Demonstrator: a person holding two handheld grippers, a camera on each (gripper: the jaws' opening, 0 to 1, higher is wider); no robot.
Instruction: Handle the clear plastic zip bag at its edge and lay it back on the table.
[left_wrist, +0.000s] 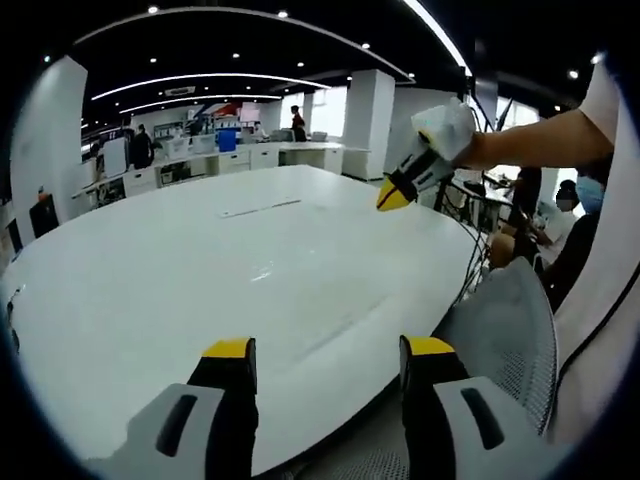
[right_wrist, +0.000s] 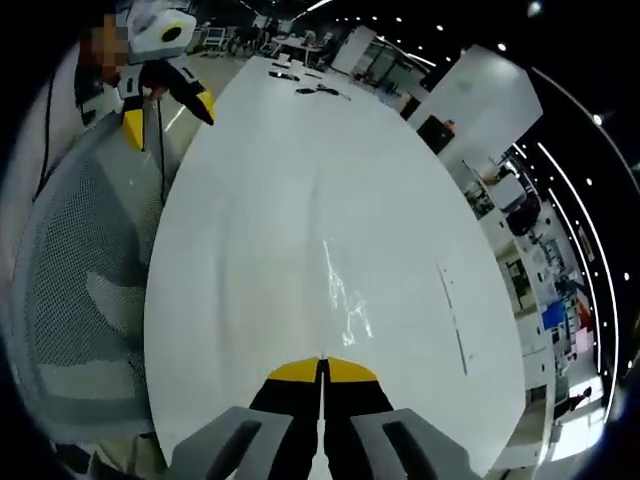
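Zip bag (right_wrist: 345, 300) of clear plastic lies flat on the white tabletop (left_wrist: 150, 290), near the middle; you can make it out in the right gripper view only as faint glints and creases just ahead of your right gripper (right_wrist: 322, 368). In the left gripper view it shows as a weak shine (left_wrist: 265, 270) on the surface, well beyond your left gripper (left_wrist: 328, 348).

Your right gripper's yellow-tipped jaws are pressed together with nothing between them, hovering over the near part of the tabletop. In the left gripper view that same gripper (left_wrist: 392, 196) hangs above the far right side of the tabletop, held by your gloved hand (left_wrist: 445, 130).

Your left gripper's jaws stand wide apart and empty, at the tabletop's near edge; from the right gripper view they (right_wrist: 168, 108) sit apart beyond the far left edge.

A grey mesh chair (left_wrist: 505, 330) stands against the edge of the tabletop, between you and the surface. A thin pale strip (left_wrist: 260, 208) lies farther out on the tabletop, apart from the bag. Small dark items (right_wrist: 305, 80) rest at one far end. Desks and people (left_wrist: 298, 122) fill the office behind.
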